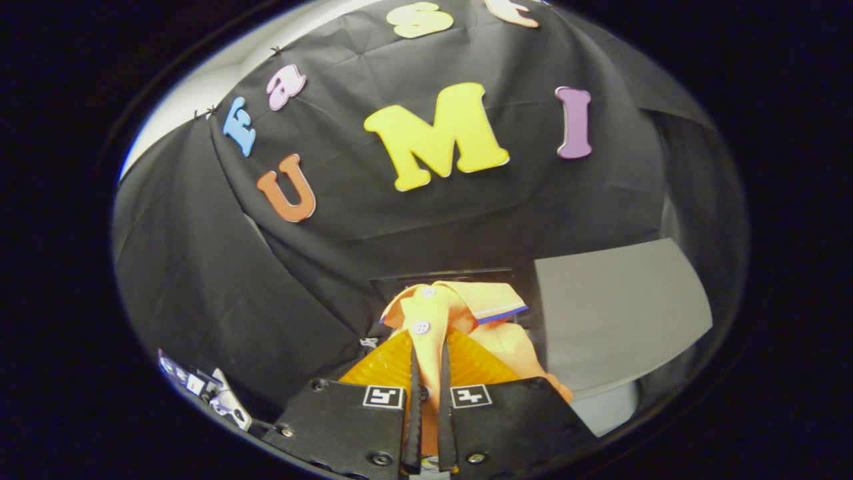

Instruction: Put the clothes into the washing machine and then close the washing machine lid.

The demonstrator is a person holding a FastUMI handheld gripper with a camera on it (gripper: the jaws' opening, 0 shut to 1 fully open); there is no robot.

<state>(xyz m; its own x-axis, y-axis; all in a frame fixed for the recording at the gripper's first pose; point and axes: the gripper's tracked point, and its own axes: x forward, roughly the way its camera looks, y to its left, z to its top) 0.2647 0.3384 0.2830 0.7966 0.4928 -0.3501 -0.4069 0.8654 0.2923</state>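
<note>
An orange shirt (460, 313) with white buttons and a striped collar hangs pinched between my fingers, its button placket running down into the narrow gap between them. My gripper (428, 360) is shut on this shirt and holds it up in the air. Just beyond and to the right of the shirt stands a flat grey panel (616, 310), which looks like the washing machine's raised lid. A paler grey body (610, 407) shows below it. A dark opening (446, 277) lies behind the shirt's collar; its inside is hidden.
Black cloth forms the booth's wall all around behind the shirt and the machine. A small cluttered object (206, 393) with white and dark parts sits low to the left of my fingers.
</note>
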